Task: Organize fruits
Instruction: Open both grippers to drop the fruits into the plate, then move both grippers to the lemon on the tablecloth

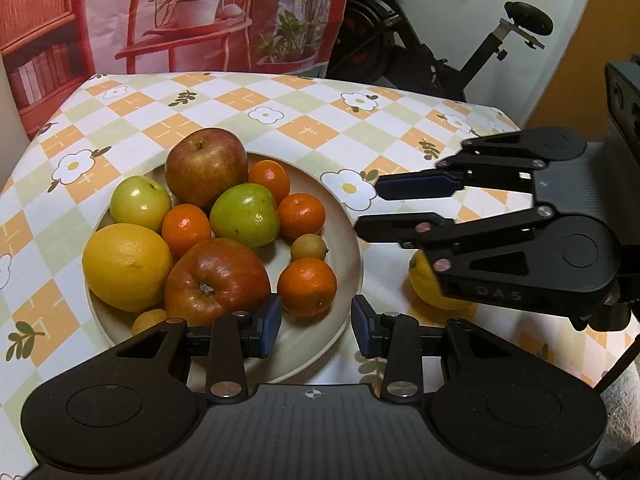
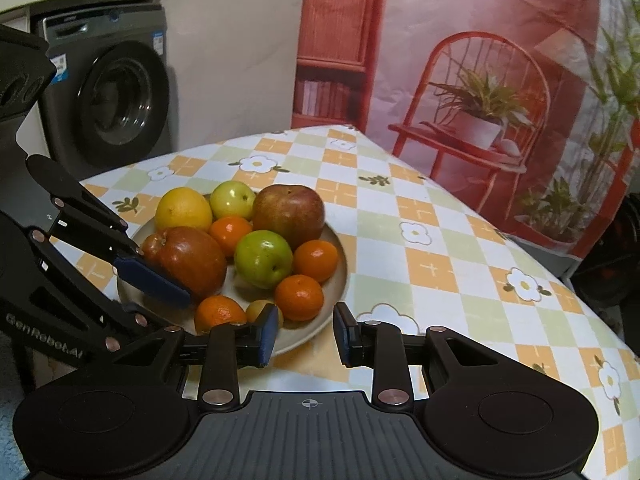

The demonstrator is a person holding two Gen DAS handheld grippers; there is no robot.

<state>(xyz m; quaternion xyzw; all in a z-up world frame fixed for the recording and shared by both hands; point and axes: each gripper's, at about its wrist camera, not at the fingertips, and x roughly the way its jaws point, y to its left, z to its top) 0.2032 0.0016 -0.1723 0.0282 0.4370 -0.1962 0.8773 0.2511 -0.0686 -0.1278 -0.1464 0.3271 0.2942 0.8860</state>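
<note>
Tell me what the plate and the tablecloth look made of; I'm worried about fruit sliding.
Plate: likely glazed ceramic or stoneware, though melamine is possible; beige, smooth, with a soft satin sheen along its raised rim. Tablecloth: probably wipeable vinyl or coated fabric; the checked flower print lies flat and gives a faint gloss, with no visible weave.

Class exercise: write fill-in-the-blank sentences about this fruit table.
The plate holds ___ green apples.
It holds ___ tangerines.
The grey appliance behind the table is a washing ___.
Missing words: two; four; machine.
</note>
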